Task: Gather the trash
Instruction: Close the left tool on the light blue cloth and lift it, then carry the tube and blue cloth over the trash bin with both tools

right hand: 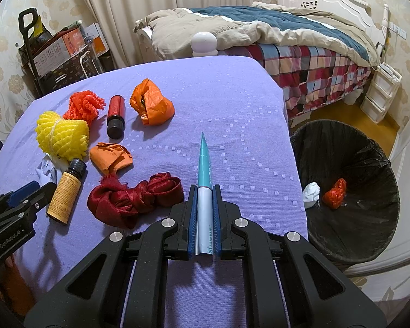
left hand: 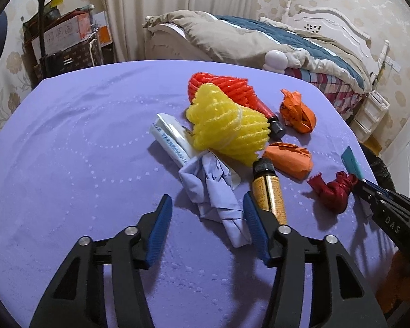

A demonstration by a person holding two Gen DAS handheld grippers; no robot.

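My right gripper [right hand: 204, 191] is shut on a flat teal-and-white wrapper [right hand: 204, 164], held above the purple table [right hand: 232, 104]; the wrapper's tip shows in the left wrist view [left hand: 351, 161]. My left gripper [left hand: 207, 207] is open just above the table, its fingers either side of a crumpled pale blue paper [left hand: 213, 191]. Loose trash lies nearby: a yellow foam net [left hand: 227, 128], a red foam net [left hand: 224, 87], two orange paper wads [left hand: 298, 109] [left hand: 289, 158], a dark red cloth knot [left hand: 333, 191], an amber bottle [left hand: 269, 191], a white tube [left hand: 172, 139].
A black-lined trash bin [right hand: 350, 191] stands right of the table, holding a white wad [right hand: 311, 194] and an orange-red wad [right hand: 334, 192]. A small red bottle [right hand: 116, 120] lies on the table. A bed [right hand: 300, 38] is behind, boxes [right hand: 57, 52] at the back left.
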